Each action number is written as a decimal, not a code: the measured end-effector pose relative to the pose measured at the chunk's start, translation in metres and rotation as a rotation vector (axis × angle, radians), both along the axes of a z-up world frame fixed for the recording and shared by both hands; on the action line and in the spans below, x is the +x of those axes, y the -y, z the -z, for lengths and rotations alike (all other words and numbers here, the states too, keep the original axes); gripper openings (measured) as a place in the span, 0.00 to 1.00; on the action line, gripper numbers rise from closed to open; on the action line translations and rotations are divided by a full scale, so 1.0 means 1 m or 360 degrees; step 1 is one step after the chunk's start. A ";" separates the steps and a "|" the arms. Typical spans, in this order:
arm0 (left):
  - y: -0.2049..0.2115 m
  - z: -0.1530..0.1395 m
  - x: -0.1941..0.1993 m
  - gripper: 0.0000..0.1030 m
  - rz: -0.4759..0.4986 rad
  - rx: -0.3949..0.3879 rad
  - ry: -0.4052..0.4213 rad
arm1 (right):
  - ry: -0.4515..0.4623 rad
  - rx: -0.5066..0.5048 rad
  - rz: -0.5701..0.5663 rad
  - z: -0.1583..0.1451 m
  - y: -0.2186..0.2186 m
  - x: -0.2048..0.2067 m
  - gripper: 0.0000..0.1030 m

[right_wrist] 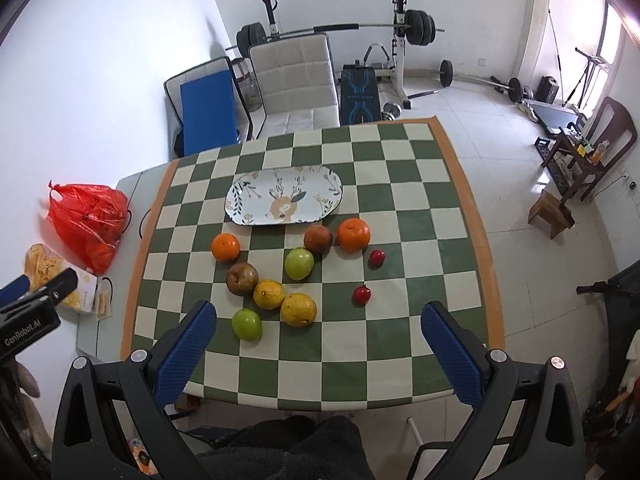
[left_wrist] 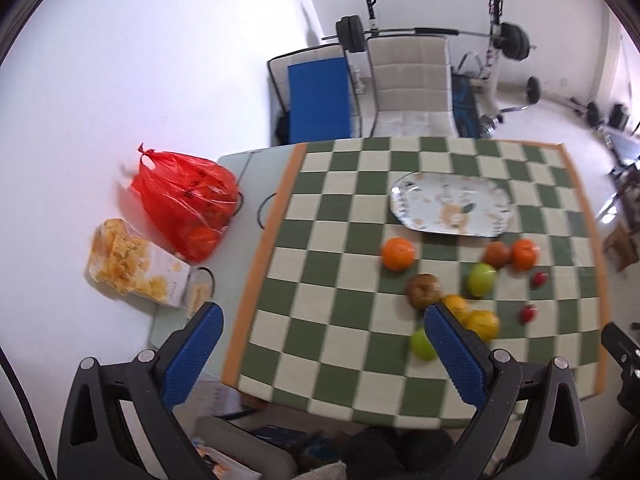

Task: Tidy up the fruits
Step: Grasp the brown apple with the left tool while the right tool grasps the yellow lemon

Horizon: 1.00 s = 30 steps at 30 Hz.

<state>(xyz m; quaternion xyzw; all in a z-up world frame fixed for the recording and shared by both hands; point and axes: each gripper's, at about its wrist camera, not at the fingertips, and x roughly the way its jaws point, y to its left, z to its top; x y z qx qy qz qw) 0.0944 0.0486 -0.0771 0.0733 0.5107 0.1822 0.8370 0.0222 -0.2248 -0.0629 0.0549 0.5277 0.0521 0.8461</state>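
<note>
An empty oval floral plate (right_wrist: 284, 198) lies on the green-and-cream checkered tablecloth (right_wrist: 420, 216); it also shows in the left wrist view (left_wrist: 452, 210). In front of it lie several loose fruits: two oranges (right_wrist: 225, 247) (right_wrist: 353, 234), two green apples (right_wrist: 299, 263) (right_wrist: 247, 324), two brown pears (right_wrist: 241, 278) (right_wrist: 318, 239), two yellow citrus (right_wrist: 298, 309) (right_wrist: 269, 294) and two small red fruits (right_wrist: 362, 294) (right_wrist: 376, 258). My left gripper (left_wrist: 322, 354) is open and empty, high over the table's left front. My right gripper (right_wrist: 320, 354) is open and empty above the front edge.
A red plastic bag (right_wrist: 86, 220) holding oranges and a bag of chips (right_wrist: 48, 272) lie on the bare table left of the cloth. A beige chair (right_wrist: 296, 80) stands behind the table, with weight equipment beyond. The left gripper's body (right_wrist: 28, 312) shows at the right wrist view's left edge.
</note>
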 end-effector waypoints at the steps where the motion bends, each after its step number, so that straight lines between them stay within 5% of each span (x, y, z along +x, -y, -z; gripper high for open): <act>1: -0.002 0.014 0.010 1.00 -0.0004 0.0055 -0.0042 | -0.0046 0.0010 -0.0017 0.019 -0.005 0.012 1.00; 9: -0.024 0.110 0.068 1.00 0.0036 0.0086 -0.0384 | -0.0505 0.0095 -0.0096 0.206 -0.035 0.076 0.98; 13: -0.037 0.163 0.103 1.00 0.0061 -0.0151 -0.0612 | -0.0662 0.0069 -0.0074 0.276 -0.055 0.094 0.96; 22: -0.024 0.259 0.160 0.99 0.0009 -0.0865 -0.1015 | -0.0899 0.0103 0.0010 0.348 -0.081 0.096 0.76; 28: 0.006 0.305 0.180 0.97 0.0041 -0.1015 -0.1163 | -0.0928 0.0152 0.0091 0.368 -0.082 0.094 0.67; 30: 0.016 0.314 0.183 0.87 0.0070 -0.1011 -0.1191 | -0.0931 0.0151 0.0098 0.370 -0.085 0.094 0.67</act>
